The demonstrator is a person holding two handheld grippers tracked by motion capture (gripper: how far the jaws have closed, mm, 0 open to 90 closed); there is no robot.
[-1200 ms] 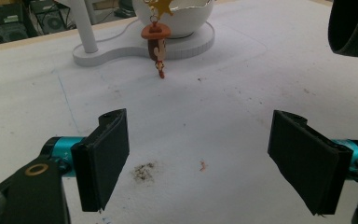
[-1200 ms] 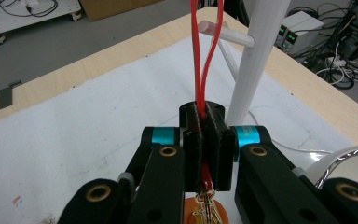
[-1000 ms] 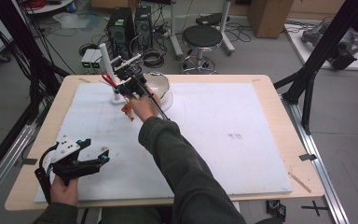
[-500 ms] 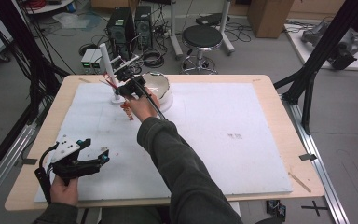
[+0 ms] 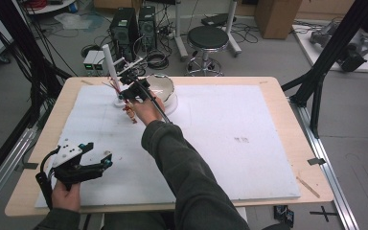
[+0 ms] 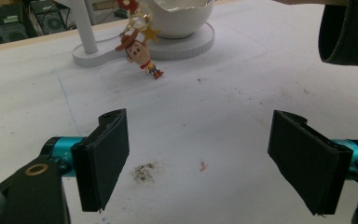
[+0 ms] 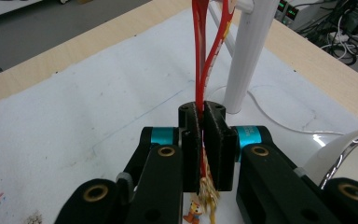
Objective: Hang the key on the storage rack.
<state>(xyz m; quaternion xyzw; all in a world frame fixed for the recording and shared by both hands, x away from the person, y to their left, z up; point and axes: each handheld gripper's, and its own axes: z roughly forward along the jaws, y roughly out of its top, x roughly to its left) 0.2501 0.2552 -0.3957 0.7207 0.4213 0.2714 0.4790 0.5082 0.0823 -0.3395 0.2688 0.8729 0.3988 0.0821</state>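
White padding covers the wooden table (image 5: 287,96), with computer towers and a stool on the floor beyond. At the near left corner the left gripper (image 5: 88,163) rests in a hand low over the mat, its jaws spread wide on nothing. Farther back, beside the white post stand (image 5: 110,62), the right gripper (image 7: 201,140) is clenched on a red strap (image 7: 205,60) — a cowboy keychain figure (image 6: 140,51) dangles beneath it, just above the mat. Right of that sits a white bowl (image 5: 160,86).
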